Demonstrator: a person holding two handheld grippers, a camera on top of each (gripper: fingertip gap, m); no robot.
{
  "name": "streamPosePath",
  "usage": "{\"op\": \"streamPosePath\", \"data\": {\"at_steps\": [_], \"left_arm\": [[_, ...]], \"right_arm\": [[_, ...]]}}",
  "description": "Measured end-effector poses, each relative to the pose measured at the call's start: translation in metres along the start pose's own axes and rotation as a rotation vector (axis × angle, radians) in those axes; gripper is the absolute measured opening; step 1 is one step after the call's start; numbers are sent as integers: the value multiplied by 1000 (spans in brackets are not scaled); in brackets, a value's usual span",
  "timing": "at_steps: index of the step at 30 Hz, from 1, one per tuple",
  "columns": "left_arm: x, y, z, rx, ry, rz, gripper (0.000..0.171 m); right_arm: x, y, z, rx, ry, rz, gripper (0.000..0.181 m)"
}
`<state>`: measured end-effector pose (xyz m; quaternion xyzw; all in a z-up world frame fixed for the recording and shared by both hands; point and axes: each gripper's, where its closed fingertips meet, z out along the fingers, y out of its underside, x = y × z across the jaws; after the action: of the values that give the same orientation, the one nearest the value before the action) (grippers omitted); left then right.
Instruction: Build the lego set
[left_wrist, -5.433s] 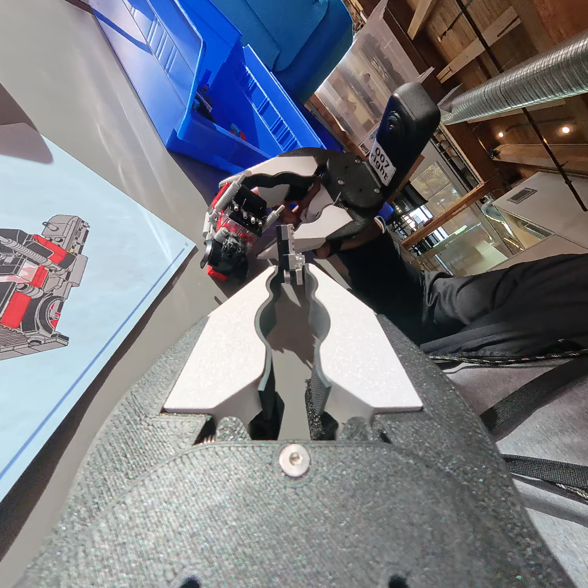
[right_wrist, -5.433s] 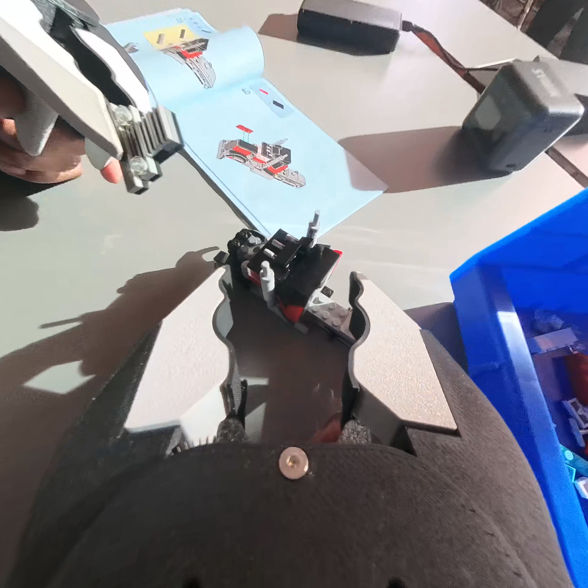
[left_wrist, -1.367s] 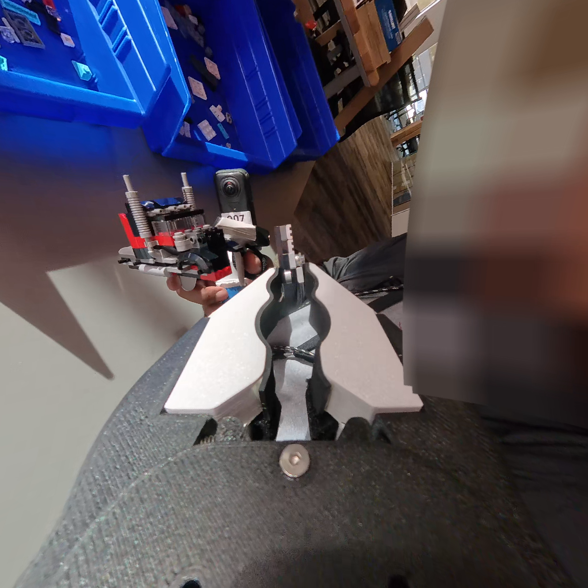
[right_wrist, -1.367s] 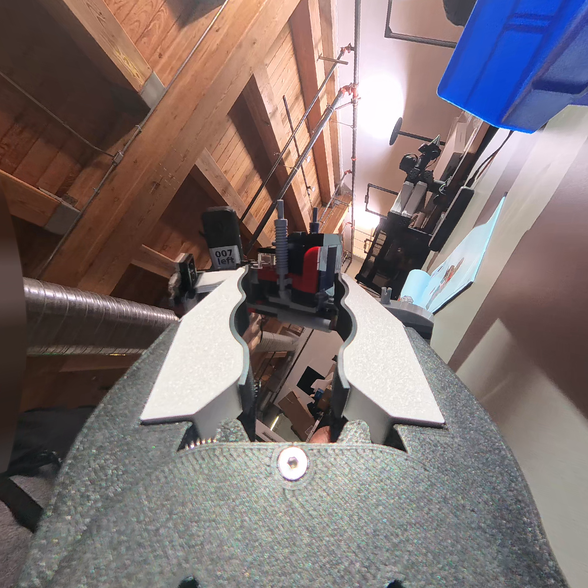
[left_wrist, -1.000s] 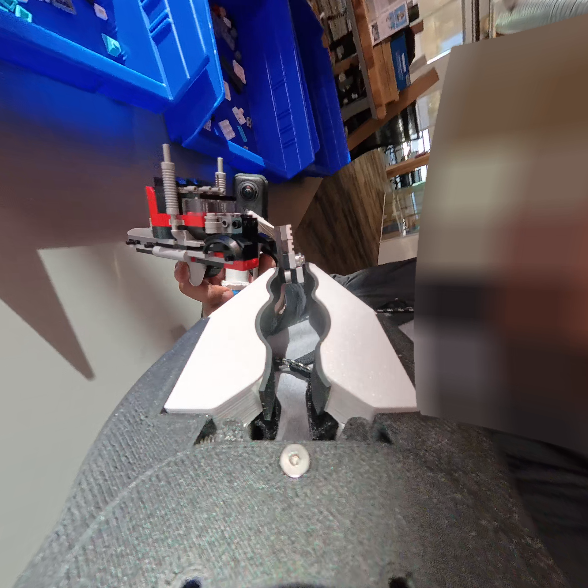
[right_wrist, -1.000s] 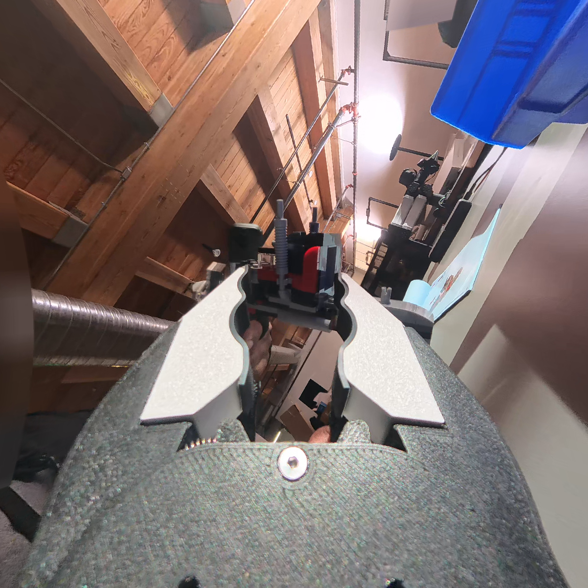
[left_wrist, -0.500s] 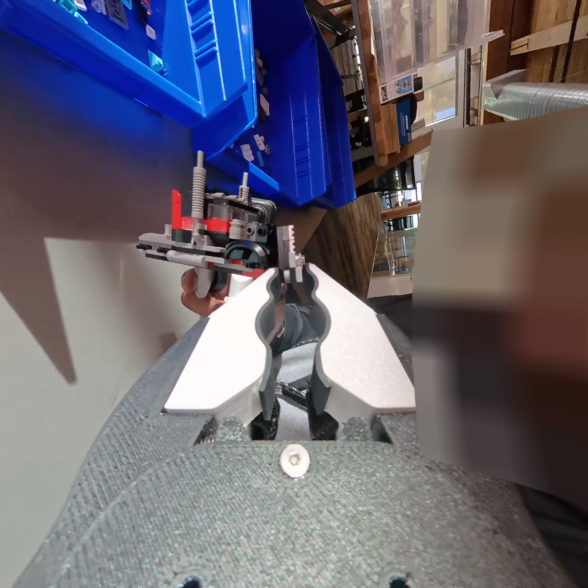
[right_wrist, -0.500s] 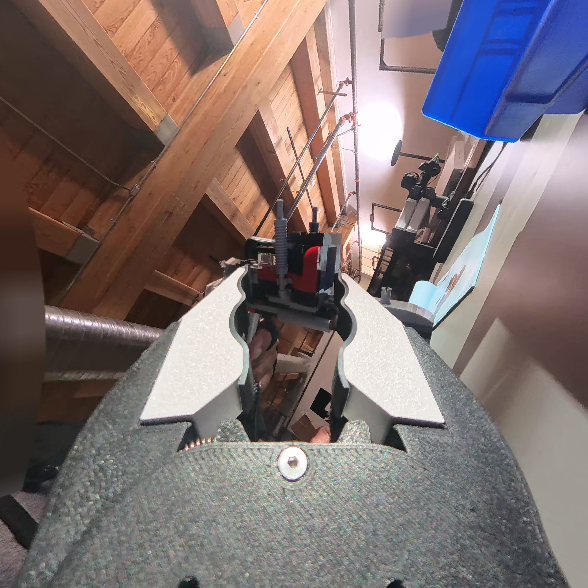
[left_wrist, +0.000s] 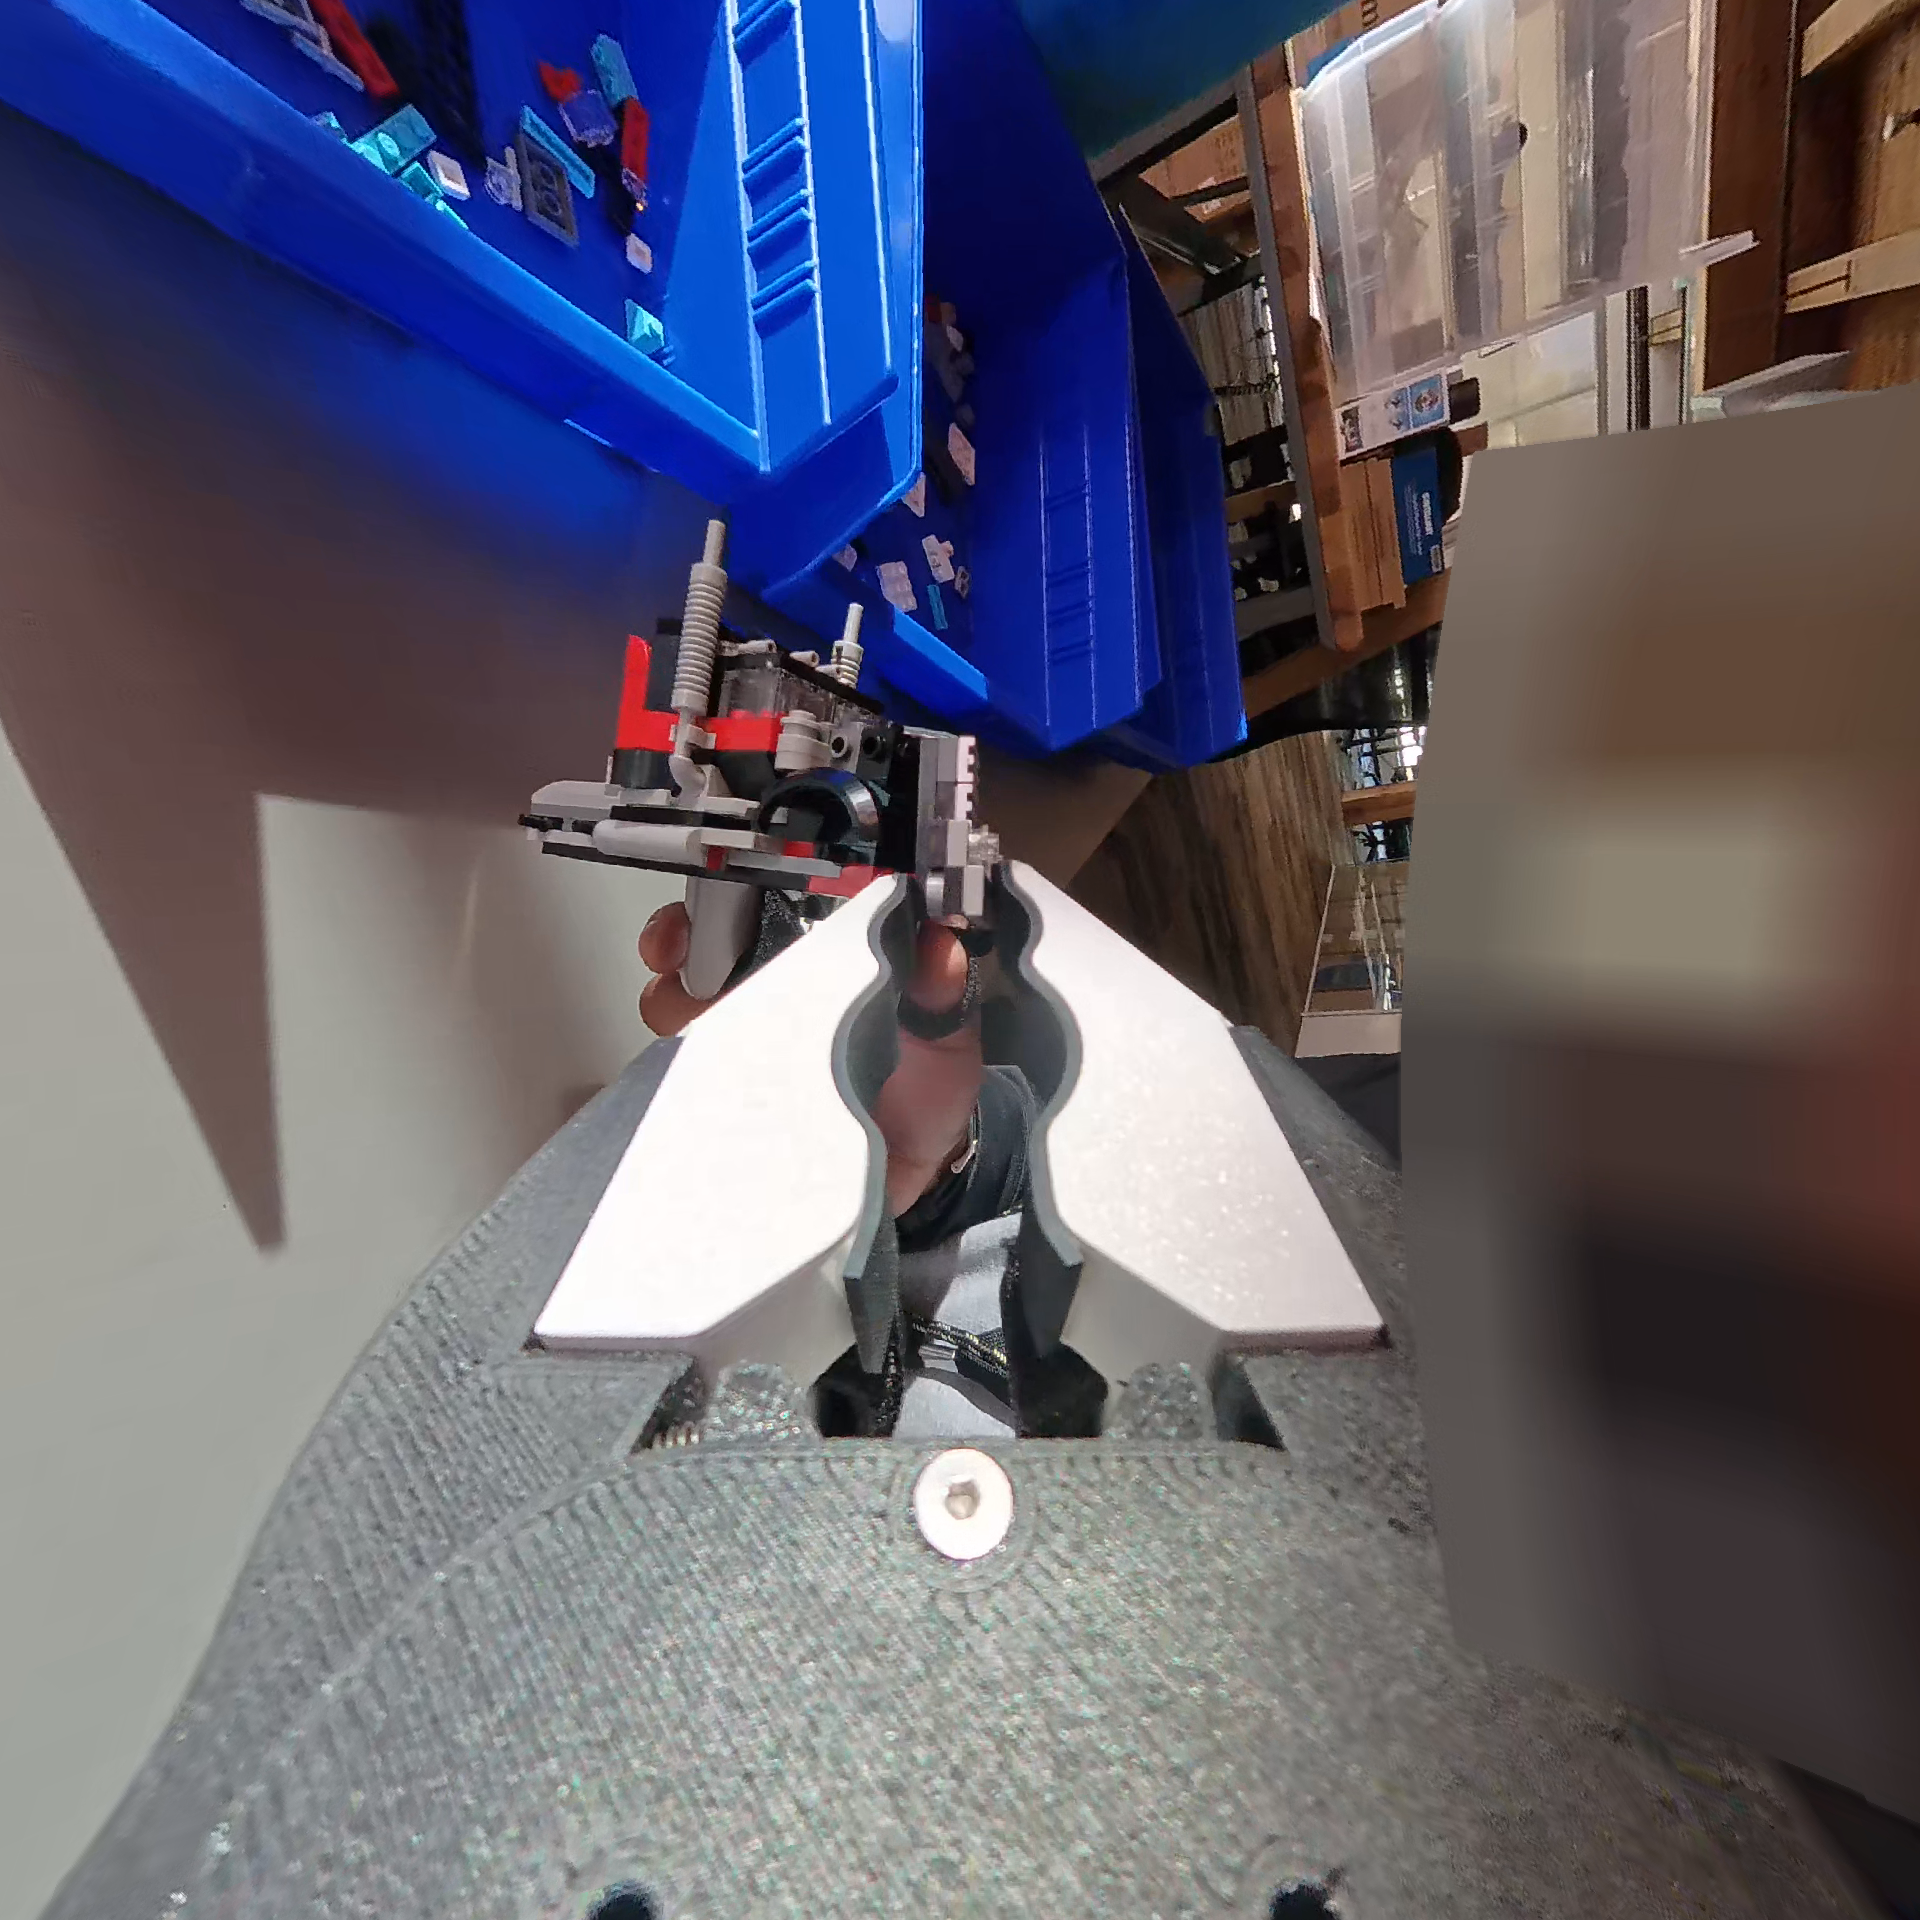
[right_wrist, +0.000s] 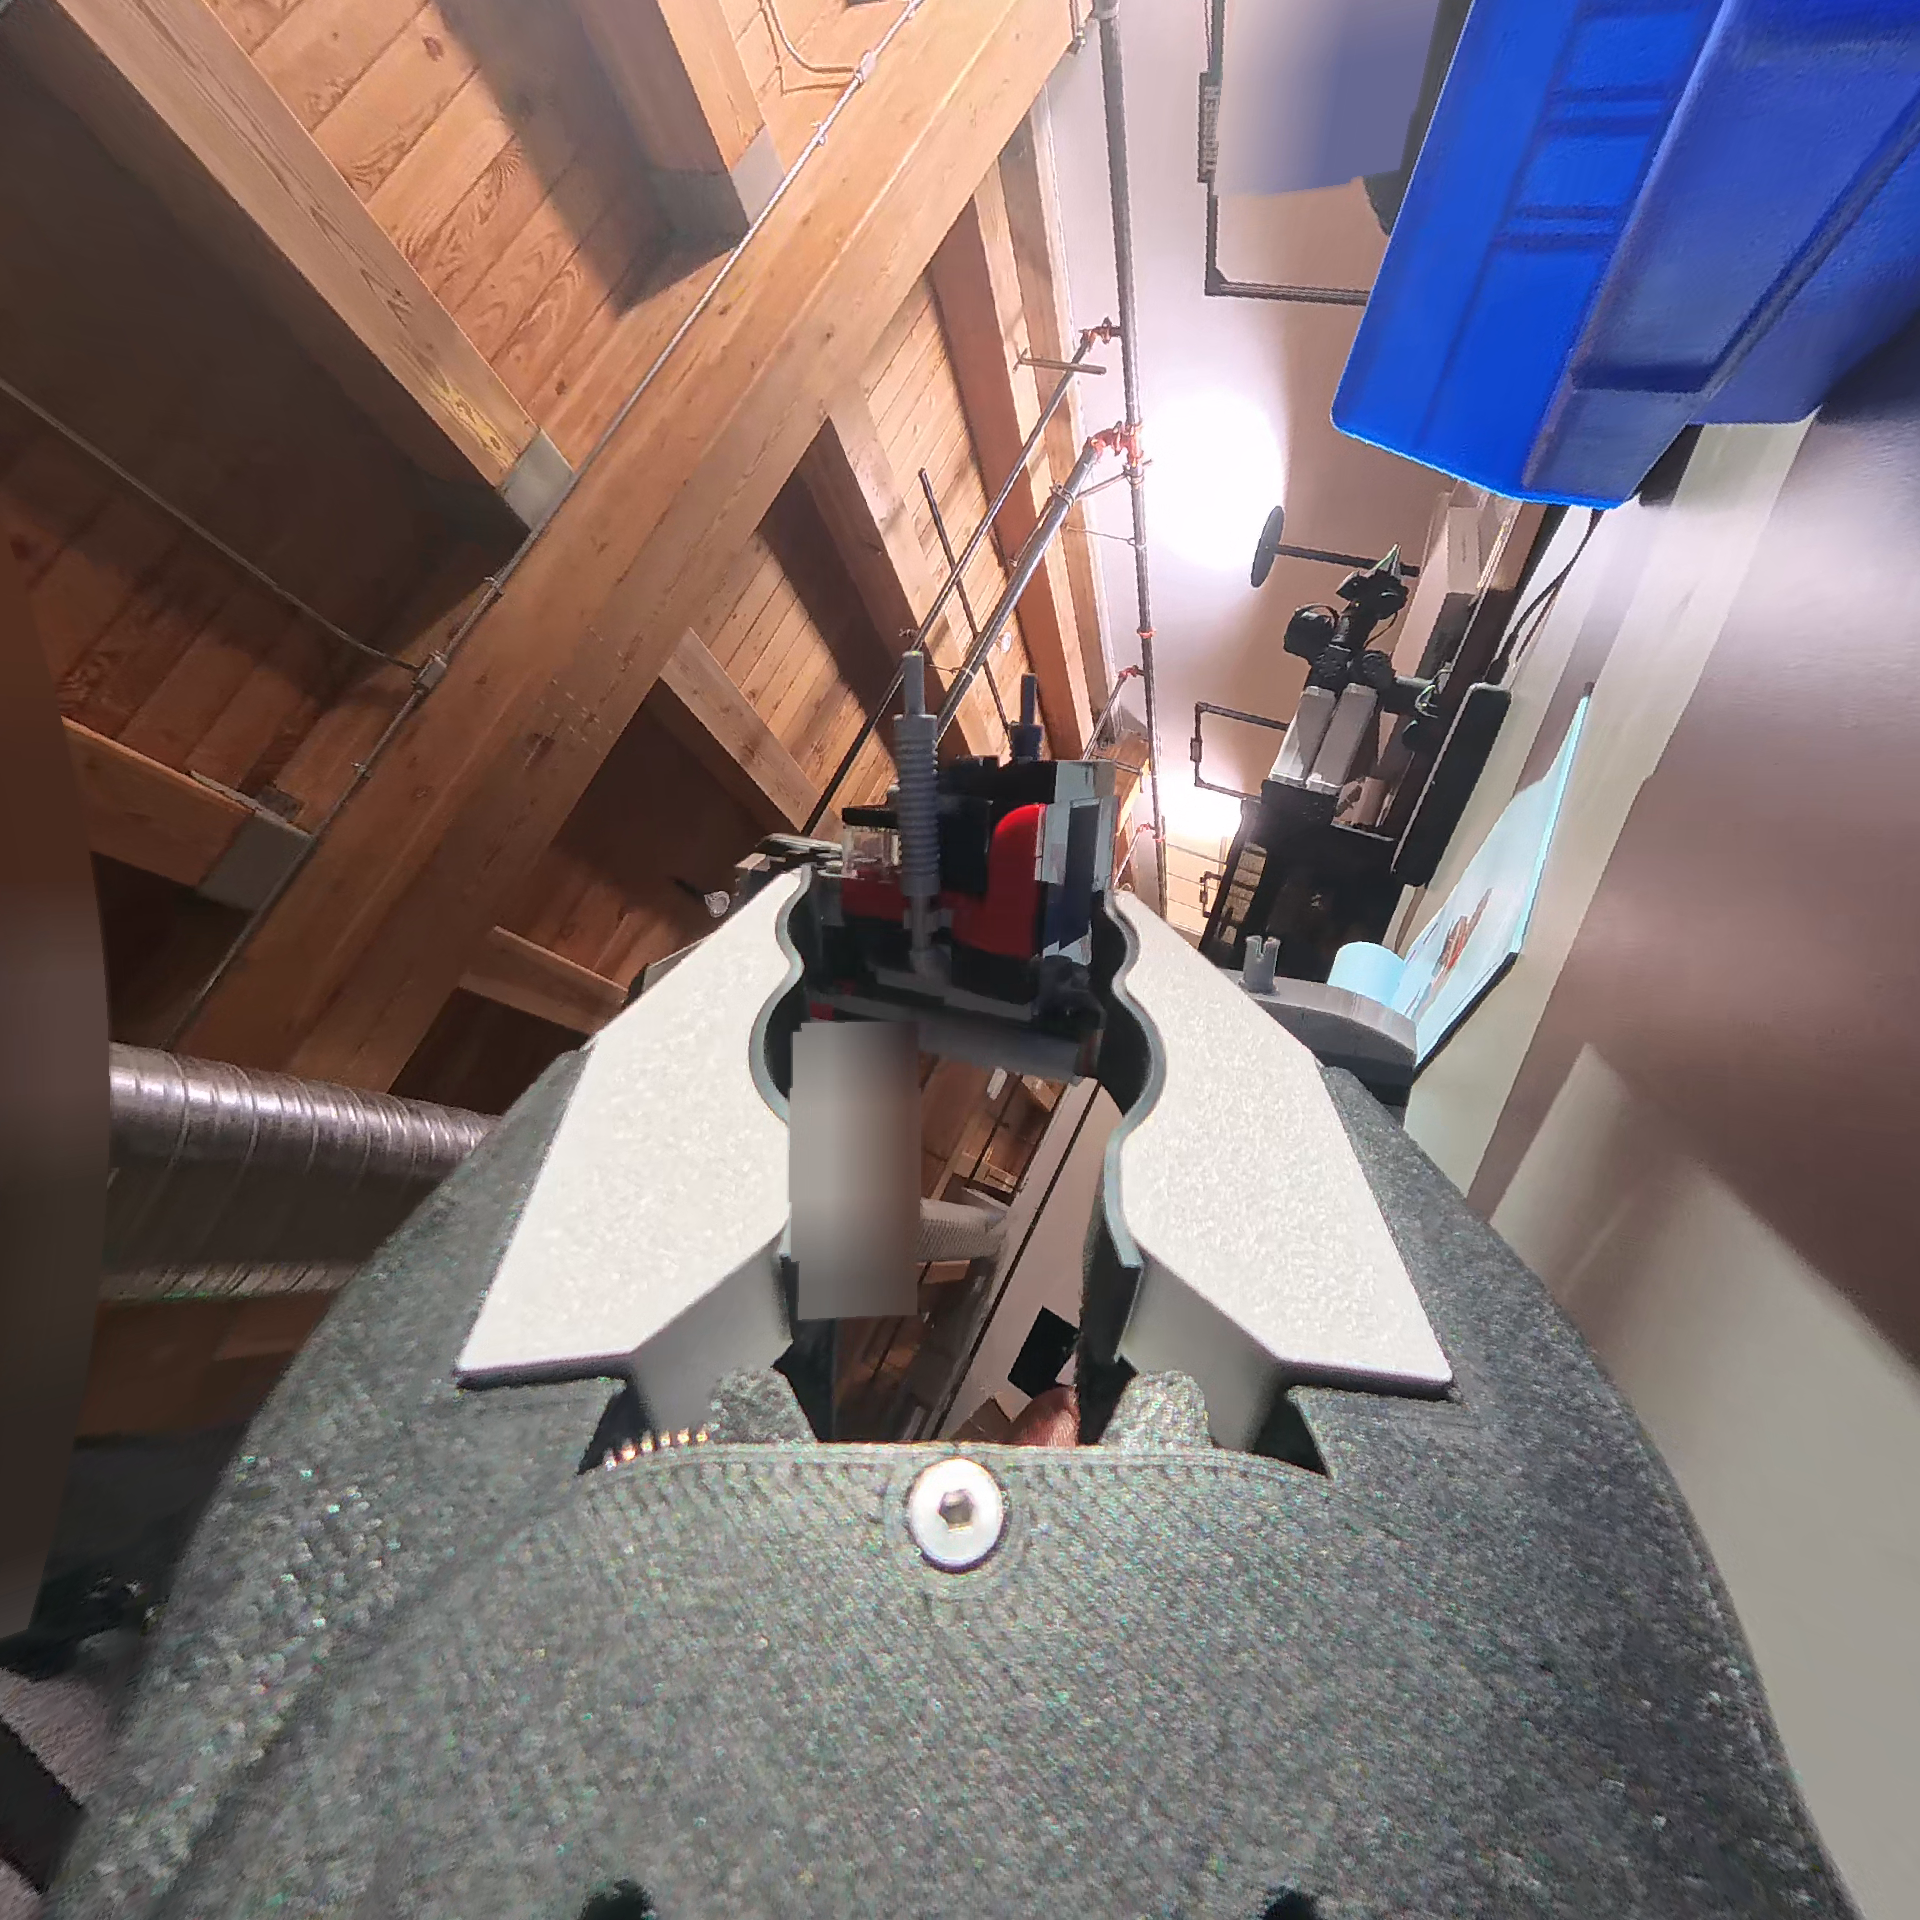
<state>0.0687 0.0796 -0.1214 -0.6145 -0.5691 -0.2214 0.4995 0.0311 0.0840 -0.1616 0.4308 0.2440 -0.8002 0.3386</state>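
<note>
My left gripper (left_wrist: 951, 883) is shut on a small grey grille piece (left_wrist: 954, 821) and holds it against the front end of the red, black and grey truck model (left_wrist: 748, 769), which hangs in the air. My right gripper (right_wrist: 951, 914) is shut on that same truck model (right_wrist: 966, 894), held up toward the ceiling, its grey exhaust stacks pointing up. The left gripper is almost hidden behind the model in the right wrist view. A person's fingers (left_wrist: 665, 966) show under the model in the left wrist view.
Blue bins (left_wrist: 790, 260) with several loose pieces stand on the grey table (left_wrist: 125, 1039) behind the model. The light-blue instruction booklet (right_wrist: 1475, 914) lies on the table at the right of the right wrist view. A blue bin (right_wrist: 1662, 208) is at the upper right.
Both grippers have come together in the air: the grille piece has closed the gap and now touches the truck's front. Earlier the truck sat on the table.
</note>
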Motion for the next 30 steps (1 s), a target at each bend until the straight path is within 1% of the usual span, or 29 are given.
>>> {"op": "streamPosePath", "data": {"at_steps": [3,8,11,13,20,26,30], "left_arm": [[-1,-1,0,15,-17,8,14],[-4,-3,0,80,-41,1,15],[-9,-8,-5,126,-96,23,18],[-10,-10,-7,148,-101,16,17],[-9,-6,-3,161,-103,3,16],[-9,-3,-3,162,-79,-55,15],[-8,-2,-5,162,-77,-64,15]], "right_arm": [[1,0,0,3,5,-1,55],[2,-2,-1,13,17,-4,55],[1,-1,-1,14,10,-11,55],[0,-1,-1,12,11,-19,55],[0,-1,-2,25,19,-27,55],[-2,-1,-3,37,16,-51,55],[-2,-2,-4,46,14,-53,55]]}}
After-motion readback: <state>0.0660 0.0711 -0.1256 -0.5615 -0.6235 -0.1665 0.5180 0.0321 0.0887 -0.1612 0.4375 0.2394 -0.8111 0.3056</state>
